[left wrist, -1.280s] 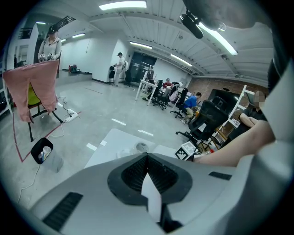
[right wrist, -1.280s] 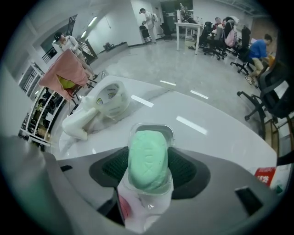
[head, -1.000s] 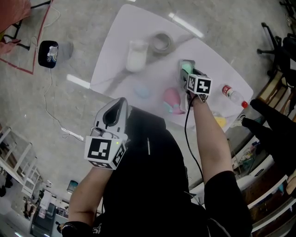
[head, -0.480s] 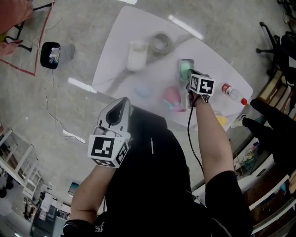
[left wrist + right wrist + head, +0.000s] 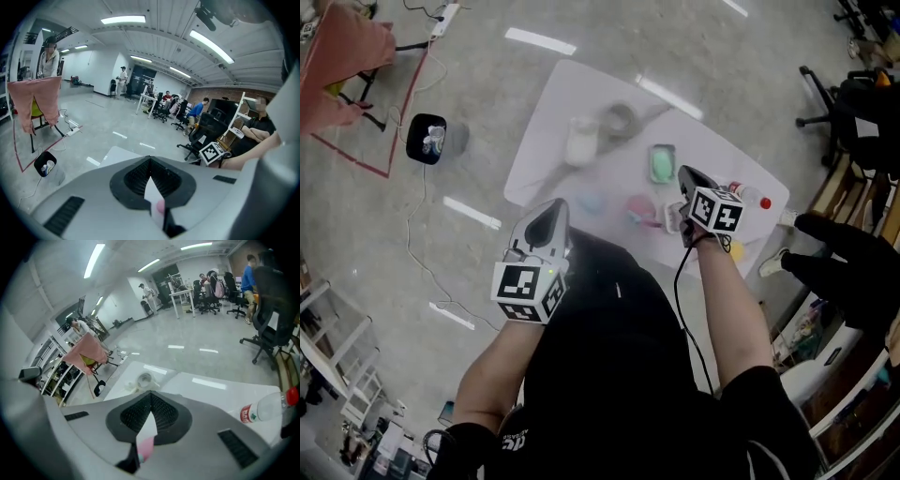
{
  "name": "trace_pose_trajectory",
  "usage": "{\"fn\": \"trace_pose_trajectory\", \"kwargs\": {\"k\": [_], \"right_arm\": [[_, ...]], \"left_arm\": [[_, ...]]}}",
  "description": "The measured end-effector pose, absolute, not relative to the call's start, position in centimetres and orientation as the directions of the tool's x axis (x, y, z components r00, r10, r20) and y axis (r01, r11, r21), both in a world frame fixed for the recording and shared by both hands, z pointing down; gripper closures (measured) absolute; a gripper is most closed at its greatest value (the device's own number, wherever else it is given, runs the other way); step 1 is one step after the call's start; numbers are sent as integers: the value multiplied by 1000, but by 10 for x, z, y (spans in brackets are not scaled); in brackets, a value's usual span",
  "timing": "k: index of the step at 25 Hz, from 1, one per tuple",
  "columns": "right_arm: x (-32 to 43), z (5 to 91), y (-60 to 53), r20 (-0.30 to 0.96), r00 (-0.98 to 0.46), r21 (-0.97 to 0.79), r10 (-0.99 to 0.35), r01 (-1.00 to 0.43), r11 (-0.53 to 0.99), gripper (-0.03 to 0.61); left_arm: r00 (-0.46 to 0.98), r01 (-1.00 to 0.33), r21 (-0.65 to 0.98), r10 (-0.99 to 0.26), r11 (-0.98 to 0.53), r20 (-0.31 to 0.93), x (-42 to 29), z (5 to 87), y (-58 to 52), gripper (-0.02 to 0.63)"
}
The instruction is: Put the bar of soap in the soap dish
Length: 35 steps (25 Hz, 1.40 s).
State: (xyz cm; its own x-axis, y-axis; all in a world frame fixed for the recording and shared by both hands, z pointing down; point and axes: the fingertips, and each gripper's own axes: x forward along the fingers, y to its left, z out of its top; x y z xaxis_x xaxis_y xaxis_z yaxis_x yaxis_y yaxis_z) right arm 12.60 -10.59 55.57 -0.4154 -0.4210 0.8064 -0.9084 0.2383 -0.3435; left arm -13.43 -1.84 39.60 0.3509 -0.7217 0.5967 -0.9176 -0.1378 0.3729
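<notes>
R gripper [image 5: 685, 174] & L gripper [image 5: 553, 206] jaws were shut, empty. Green soap bar [image 5: 662, 167] sat in rectangular grey dish [image 5: 663, 146] just beside R fingertips. Head view only; gripper views missed it.

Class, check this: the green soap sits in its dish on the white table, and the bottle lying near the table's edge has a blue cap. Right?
Not quite. The right gripper view shows the cap of the bottle is red, not blue. The rest holds: the green soap sits in its dish on the white table, and the bottle lies near the table's edge.
</notes>
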Motion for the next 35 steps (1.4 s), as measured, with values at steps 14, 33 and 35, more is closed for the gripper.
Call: {"fn": "trace_pose_trajectory", "kwargs": {"k": [14, 33, 35], "right_arm": [[60, 385, -57, 600, -588, -377, -543, -806, 456, 563], [58, 157, -14, 207, -621, -143, -756, -784, 604, 563], [56, 154, -10, 200, -627, -144, -753, -779, 610, 563]], "left_arm": [[375, -913, 329, -818, -243, 437, -128, 294, -3, 604], [308, -951, 96, -927, -293, 213, -158, 174, -3, 604], [311, -950, 97, -931, -297, 193, -159, 165, -5, 604]]}}
